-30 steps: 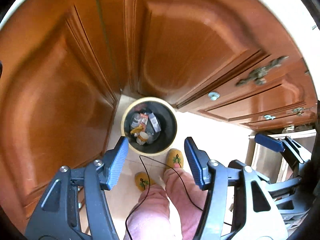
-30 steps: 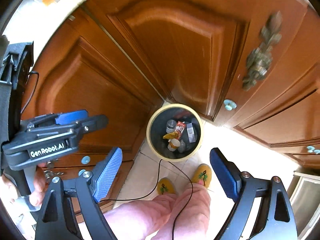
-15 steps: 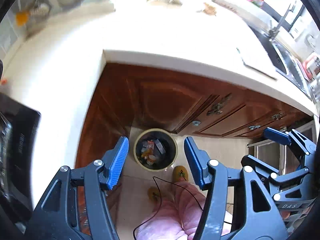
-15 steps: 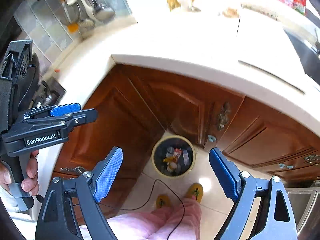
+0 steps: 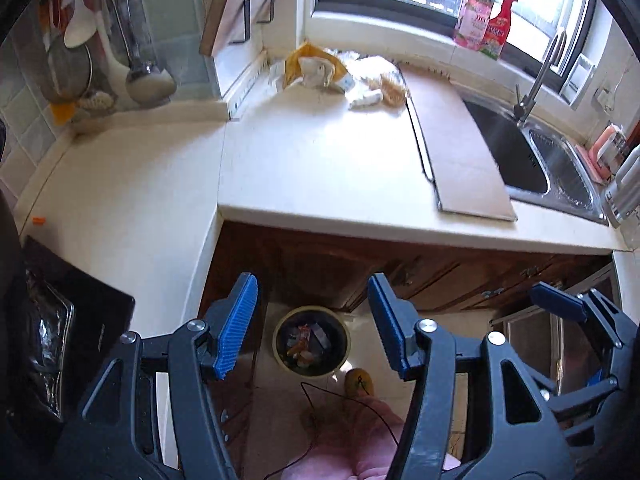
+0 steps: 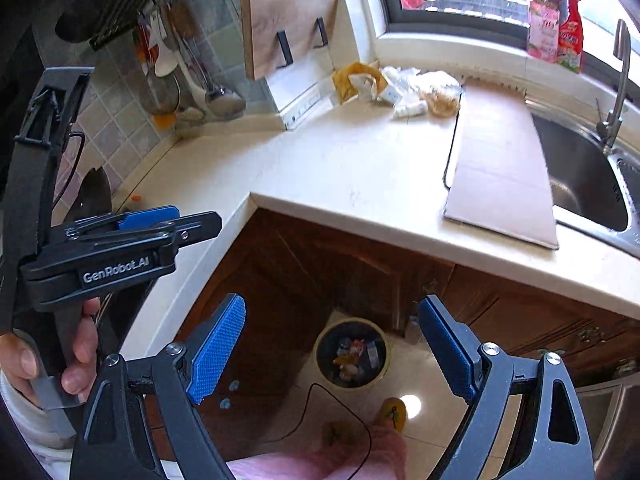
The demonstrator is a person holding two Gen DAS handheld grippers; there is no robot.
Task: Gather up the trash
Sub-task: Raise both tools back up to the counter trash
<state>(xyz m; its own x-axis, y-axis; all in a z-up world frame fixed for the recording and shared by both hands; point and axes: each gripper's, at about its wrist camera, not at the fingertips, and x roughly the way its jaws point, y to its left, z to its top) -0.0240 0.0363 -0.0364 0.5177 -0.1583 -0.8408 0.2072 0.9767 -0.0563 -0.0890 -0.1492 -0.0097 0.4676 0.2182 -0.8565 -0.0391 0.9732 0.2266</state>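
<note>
A round bin (image 5: 311, 343) with several pieces of trash inside stands on the floor by the cabinet corner; it also shows in the right wrist view (image 6: 352, 356). A pile of trash, with a yellow bag (image 5: 310, 66) and clear wrappers (image 5: 374, 80), lies at the back of the cream counter; the right wrist view shows the pile (image 6: 396, 86) too. My left gripper (image 5: 312, 330) is open and empty, high above the bin. My right gripper (image 6: 332, 354) is open and empty, also above the bin.
A flat cardboard sheet (image 5: 452, 140) lies on the counter (image 5: 320, 168) beside the steel sink (image 5: 532, 160) and tap (image 5: 536, 80). Utensils (image 5: 120, 52) hang at the left wall. A black stove (image 5: 60, 320) is at the near left. Wooden cabinet doors (image 6: 320, 272) stand below.
Both grippers have risen and tilted up from facing the bin and cabinet doors. The countertop, trash pile, sink and window have come into view. Both stay open.
</note>
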